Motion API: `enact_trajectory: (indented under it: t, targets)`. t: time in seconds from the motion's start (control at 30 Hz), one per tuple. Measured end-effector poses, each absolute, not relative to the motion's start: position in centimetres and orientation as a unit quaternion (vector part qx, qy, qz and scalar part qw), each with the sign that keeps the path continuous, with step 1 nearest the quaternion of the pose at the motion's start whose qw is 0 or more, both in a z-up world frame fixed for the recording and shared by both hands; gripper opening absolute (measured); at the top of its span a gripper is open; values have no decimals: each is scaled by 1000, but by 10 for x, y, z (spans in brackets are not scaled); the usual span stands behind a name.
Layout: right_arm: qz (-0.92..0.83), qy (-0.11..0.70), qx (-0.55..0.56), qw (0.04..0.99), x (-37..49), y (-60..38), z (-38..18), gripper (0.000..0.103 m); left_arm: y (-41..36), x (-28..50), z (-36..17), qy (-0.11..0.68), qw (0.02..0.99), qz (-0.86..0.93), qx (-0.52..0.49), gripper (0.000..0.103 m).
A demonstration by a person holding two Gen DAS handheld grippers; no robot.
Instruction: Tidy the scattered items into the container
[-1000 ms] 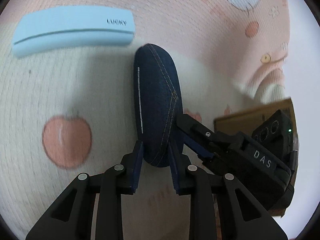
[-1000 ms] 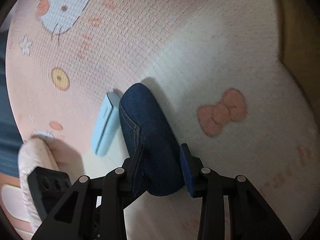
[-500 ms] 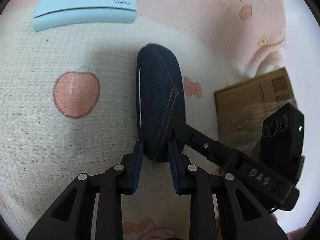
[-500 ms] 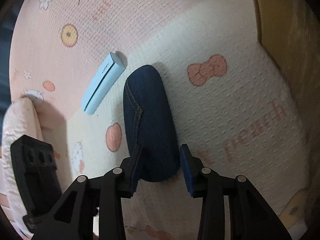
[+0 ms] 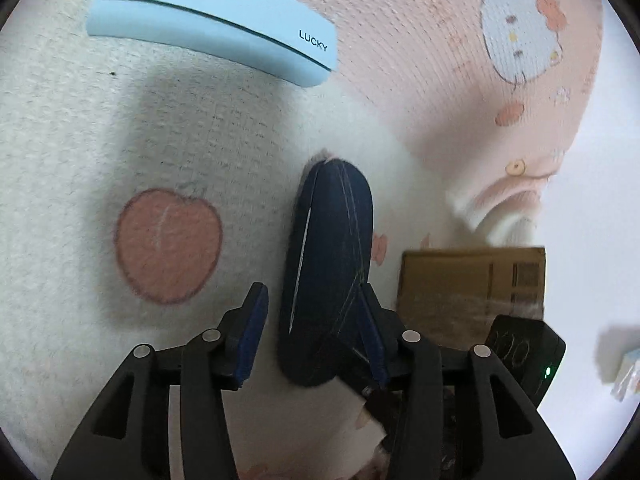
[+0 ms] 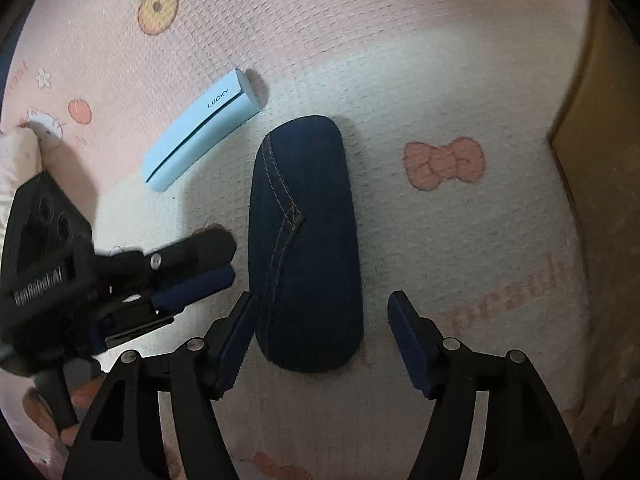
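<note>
Both tools stand wide around the denim case, their jaws having just been opening: the right tool (image 6: pixel 320 344) has its left pad at the case's near-left edge and its right pad clear of it, while the left tool (image 5: pixel 316 332) shows a gap on its left side and its right pad against the case or very nearly so. The denim case (image 6: pixel 306 240) lies flat on the patterned blanket (image 6: pixel 400 60), lengthwise away from the right tool, no longer clamped by either. The light blue box (image 6: pixel 200 128) marked LUCKY lies just beyond it to the far left, apart from it. The cardboard container (image 5: pixel 472 284) stands to the right of the case in the left wrist view; its opening is not shown. To do the step well, one tool should probably back off so the two do not crowd each other, and the other should centre its pads across the case's narrow width before closing, since the rounded, fabric-covered shell looks likely to slip from an off-centre pinch.
</note>
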State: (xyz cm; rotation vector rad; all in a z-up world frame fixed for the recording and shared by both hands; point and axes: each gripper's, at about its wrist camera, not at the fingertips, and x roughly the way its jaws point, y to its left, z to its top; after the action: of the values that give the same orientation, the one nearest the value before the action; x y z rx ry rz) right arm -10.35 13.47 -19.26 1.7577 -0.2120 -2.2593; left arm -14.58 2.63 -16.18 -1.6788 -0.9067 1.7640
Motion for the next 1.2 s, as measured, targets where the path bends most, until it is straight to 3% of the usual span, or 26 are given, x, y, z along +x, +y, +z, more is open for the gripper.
enact_trajectory:
  t: [0.1, 0.37, 0.47, 0.57, 0.73, 1.2]
  targets:
    - [-780, -61, 608, 139, -110, 127, -196, 70, 35, -152, -167, -327, 270, 655, -626, 56]
    - [-792, -42, 591, 146, -123, 116, -202, 70, 42, -158, -174, -323, 301, 637, -632, 56]
    - [-794, -33, 589, 148, -124, 114, -203, 67, 45, -158, -173, -305, 300, 644, -635, 47]
    - [-798, -13, 583, 148, -124, 112, -203, 62, 43, -157, -170, -297, 304, 647, -633, 46]
    - [-802, -32, 574, 159, -123, 121, -198, 61, 37, -152, -165, -304, 306, 652, -624, 44]
    - [-858, -40, 478, 185, -118, 135, -82, 61, 41, -143, -48, -312, 370, 699, -526, 41]
